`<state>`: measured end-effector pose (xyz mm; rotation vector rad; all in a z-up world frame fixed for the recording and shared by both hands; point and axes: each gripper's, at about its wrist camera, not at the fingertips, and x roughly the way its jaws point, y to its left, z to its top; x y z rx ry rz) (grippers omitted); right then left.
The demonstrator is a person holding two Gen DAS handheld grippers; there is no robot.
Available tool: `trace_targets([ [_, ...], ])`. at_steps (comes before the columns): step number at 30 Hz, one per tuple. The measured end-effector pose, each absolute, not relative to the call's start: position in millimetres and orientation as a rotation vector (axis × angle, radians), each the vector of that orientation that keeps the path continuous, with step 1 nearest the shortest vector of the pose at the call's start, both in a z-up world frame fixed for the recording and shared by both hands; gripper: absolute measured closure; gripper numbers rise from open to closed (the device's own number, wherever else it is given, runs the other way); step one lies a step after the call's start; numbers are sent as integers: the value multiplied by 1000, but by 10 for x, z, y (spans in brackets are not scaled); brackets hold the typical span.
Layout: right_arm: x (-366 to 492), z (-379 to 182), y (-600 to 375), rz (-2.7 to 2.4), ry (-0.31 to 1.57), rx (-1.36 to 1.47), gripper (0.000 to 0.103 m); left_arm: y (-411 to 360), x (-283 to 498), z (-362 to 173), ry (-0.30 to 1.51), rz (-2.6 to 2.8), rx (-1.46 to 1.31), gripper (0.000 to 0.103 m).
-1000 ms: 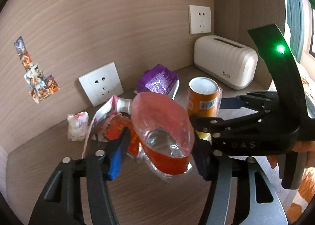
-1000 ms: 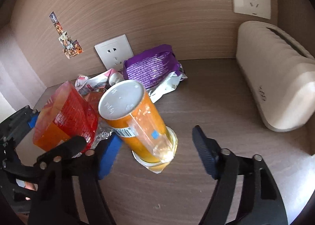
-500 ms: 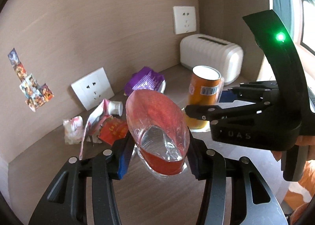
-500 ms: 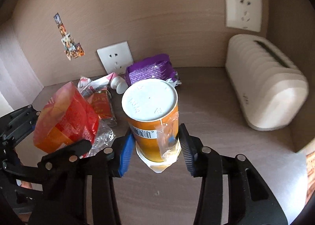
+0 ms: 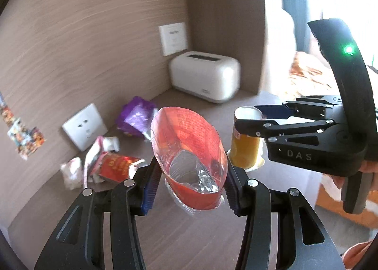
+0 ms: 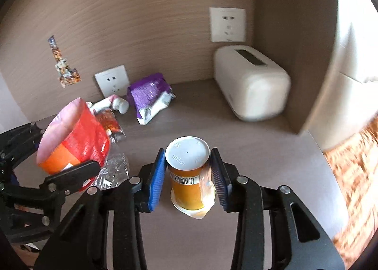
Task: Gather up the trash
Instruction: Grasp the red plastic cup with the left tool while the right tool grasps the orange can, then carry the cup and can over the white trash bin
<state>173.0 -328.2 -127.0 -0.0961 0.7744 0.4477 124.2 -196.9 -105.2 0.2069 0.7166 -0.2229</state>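
left gripper point(image 5: 190, 185): clamped on squashed red plastic cup point(image 5: 189, 152), now lifted off wooden counter point(image 6: 236, 128) | right gripper point(image 6: 187, 173): pads closed from wide apart onto upright orange tub with white lid point(image 6: 187, 173), raised near centre | two pieces secured; purple wrapper point(image 6: 148, 95) and red packet point(image 5: 115, 166) left far-left

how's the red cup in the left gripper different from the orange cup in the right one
The red cup is wide, tilted, its open mouth squashed oval; the orange cup is narrower, upright, capped with a white lid. Both are clamped between gripper pads, red in the left gripper, orange in the right gripper.
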Motion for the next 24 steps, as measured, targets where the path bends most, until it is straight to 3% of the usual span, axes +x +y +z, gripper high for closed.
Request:
trace_targets([
  [12,597,-1109,-3380,28,761,-1,63,-1955,791,-1048,656,-576,264,55],
  [24,-443,-1309,-4061,-218,828,52,63,-2930,3,-1223,669,-927,351,55],
])
